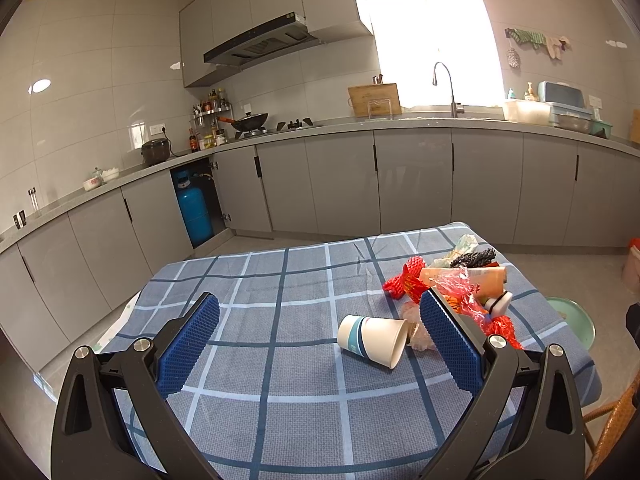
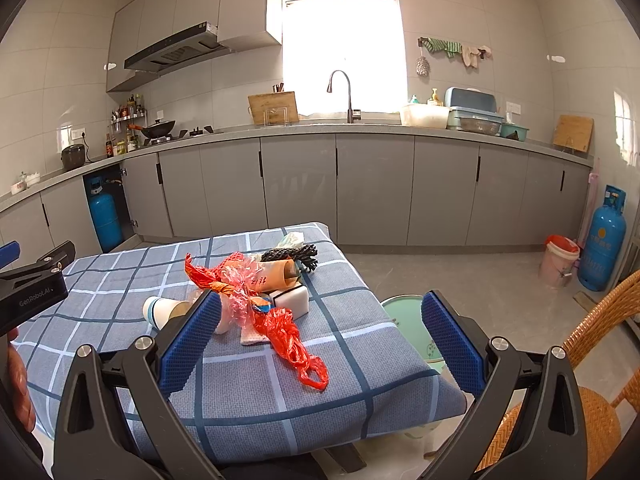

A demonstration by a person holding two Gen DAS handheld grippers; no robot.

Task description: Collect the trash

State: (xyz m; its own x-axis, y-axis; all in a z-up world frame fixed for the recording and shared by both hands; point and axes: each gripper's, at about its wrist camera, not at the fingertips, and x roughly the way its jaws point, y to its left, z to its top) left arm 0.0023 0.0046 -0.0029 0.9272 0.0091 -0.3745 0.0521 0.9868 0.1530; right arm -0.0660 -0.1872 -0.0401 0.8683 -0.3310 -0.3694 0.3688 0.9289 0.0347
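Both grippers hung above the near end of a table covered with a blue checked cloth (image 1: 280, 360), each with its jaws spread wide and nothing between them. Farthest left, the left gripper (image 1: 320, 320) hovered over bare cloth, and its black body (image 2: 32, 284) also showed at the left edge of the right wrist view. Just right of the cloth's middle, a white paper cup (image 1: 372, 340) lay on its side, its mouth turned toward the trash pile. Right of the cup, the pile sat toward the table's right edge: a red plastic bag (image 2: 296, 344) trailing toward the near side, pink crinkled wrap (image 2: 240, 284), a white sponge block (image 2: 290, 296), an orange tube (image 2: 276, 274) and, at the far end, a black netted scrap (image 2: 292, 256). Over this pile and the table's right edge hung the right gripper (image 2: 320, 320), its left finger just in front of the cup. Past the edge, on the floor, stood a pale green bin (image 2: 408, 320), and further right a wicker chair (image 2: 592, 408).
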